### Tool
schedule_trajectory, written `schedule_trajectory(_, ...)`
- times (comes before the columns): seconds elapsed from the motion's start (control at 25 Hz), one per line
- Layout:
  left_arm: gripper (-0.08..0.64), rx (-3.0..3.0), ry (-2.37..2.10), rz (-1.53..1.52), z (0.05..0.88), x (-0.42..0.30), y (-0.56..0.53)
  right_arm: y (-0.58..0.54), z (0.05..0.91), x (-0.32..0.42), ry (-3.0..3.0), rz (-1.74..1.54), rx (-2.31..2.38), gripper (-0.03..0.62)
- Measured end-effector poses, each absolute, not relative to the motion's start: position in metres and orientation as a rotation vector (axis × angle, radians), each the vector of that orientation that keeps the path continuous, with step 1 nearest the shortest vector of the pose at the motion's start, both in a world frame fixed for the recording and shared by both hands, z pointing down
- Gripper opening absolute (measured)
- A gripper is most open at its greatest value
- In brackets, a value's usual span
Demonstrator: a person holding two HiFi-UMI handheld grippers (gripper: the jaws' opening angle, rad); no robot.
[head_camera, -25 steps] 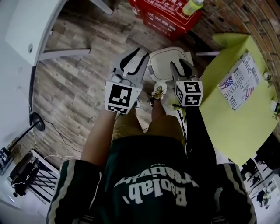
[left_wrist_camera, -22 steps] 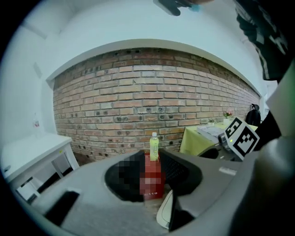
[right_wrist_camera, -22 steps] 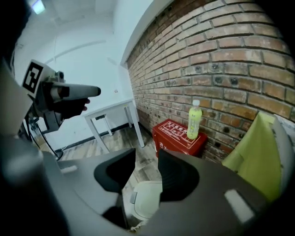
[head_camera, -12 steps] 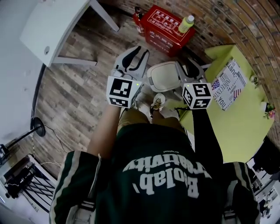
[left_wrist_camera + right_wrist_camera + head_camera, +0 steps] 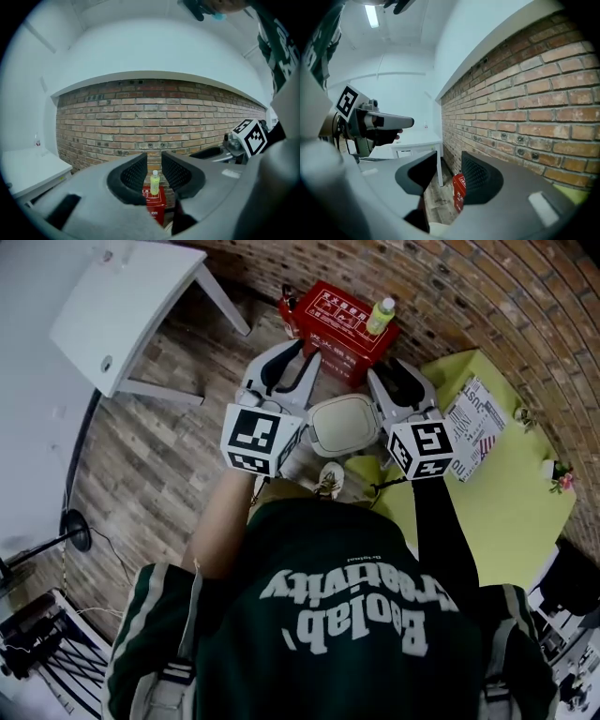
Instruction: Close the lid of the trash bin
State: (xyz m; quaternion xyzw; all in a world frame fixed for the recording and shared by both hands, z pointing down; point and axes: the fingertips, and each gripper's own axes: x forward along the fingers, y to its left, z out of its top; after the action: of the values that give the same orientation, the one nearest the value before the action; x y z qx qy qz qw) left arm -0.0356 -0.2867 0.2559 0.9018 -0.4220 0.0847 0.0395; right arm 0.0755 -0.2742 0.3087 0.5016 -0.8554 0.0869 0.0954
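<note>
- Left gripper (image 5: 300, 354) has lifted well above the floor; its jaws have just eased inward but stand apart, gripping nothing.
- Trash bin (image 5: 328, 439) sits on the floor between both tools, lid (image 5: 349, 420) lying flat; the job looks done.
- Right gripper (image 5: 387, 373) has risen too, jaws just widened, empty.

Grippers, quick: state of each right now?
Left gripper: open, nothing between the jaws; they have just been closing slightly.
Right gripper: open, nothing between the jaws; they have just opened a bit further.
</note>
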Motion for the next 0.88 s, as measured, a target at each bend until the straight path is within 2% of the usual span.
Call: schedule_trajectory(0.88, 0.101, 2.909, -1.279, 0.196, 0.192, -0.034, -0.268, -0.249, 0.243, 0.087, -2.549, 0.01, 1.626, 0.176)
